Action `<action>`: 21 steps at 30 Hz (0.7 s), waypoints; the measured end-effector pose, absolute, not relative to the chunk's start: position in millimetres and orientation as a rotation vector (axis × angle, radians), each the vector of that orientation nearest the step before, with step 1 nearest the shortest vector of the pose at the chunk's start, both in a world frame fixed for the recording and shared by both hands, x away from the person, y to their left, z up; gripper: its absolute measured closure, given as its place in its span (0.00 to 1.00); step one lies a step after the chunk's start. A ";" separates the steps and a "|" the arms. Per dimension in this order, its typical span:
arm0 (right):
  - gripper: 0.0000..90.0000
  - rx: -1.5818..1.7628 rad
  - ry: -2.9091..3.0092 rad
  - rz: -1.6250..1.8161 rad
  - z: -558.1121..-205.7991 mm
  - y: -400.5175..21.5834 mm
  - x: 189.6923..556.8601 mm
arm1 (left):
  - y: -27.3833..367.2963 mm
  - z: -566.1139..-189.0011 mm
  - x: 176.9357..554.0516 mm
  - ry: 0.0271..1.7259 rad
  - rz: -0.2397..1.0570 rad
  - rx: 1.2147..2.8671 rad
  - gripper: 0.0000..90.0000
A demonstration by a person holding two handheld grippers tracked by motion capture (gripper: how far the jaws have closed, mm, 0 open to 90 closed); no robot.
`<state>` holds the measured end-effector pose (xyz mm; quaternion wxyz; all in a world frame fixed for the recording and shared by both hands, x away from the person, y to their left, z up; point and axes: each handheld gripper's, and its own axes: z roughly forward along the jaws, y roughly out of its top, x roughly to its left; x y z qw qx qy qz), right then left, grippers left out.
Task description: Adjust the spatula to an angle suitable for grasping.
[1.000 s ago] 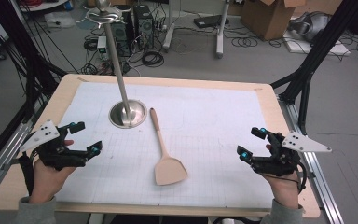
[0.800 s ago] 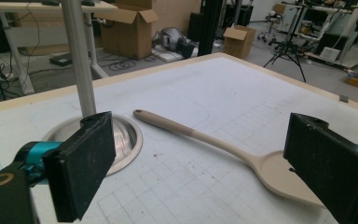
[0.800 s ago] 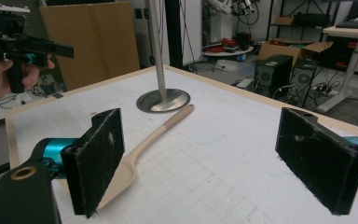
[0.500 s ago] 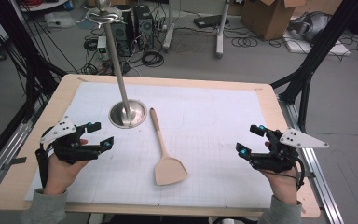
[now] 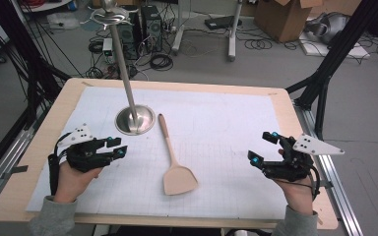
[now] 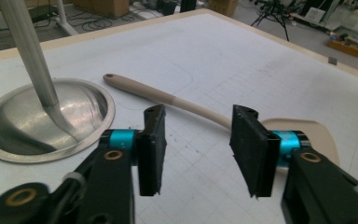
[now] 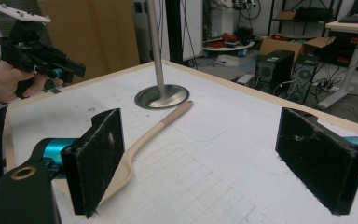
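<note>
My left gripper (image 5: 115,147) sits at about eight o'clock on the table (image 5: 285,105), held above the white gridded sheet (image 5: 226,128) in my left hand (image 5: 71,179). Its jaws have just been closing and now stand partway in, with a clear gap between the pads and nothing in that gap (in the left gripper view I look straight through to the paper). My right gripper (image 5: 263,147) rests at about four o'clock in my right hand (image 5: 295,189), jaws spread wide and empty; in the right gripper view (image 7: 200,163) the two pads stand far apart with bare sheet between them.

Between the two, near the middle of the sheet, lies the wooden spatula (image 5: 174,160), flat on the paper. Its broad blade is the nearer end, pointing toward six o'clock, and the slim handle runs away toward eleven o'clock. Neither gripper touches it; from my left gripper it lies off at three o'clock, well apart (the left gripper view shows its handle (image 6: 168,98) crossing just beyond the pads).

Farther on, just beside the handle's tip at about eleven o'clock, stands the metal stand (image 5: 135,120), a round steel base with a thin pole rising from it toward the far edge.
</note>
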<state>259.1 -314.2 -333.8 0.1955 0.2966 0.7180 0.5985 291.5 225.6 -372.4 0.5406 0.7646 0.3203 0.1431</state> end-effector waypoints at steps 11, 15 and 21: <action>0.16 0.838 2.024 1.665 -336.2 -315.3 257.7 | 219.2 -376.5 295.5 0.774 0.359 1.783 0.86; 0.16 0.849 2.026 1.666 -337.2 -316.5 258.1 | 214.8 -378.3 297.0 0.766 0.375 1.796 0.95; 0.16 0.851 2.030 1.668 -337.3 -316.2 258.2 | 210.5 -378.4 298.9 0.800 0.400 1.753 0.98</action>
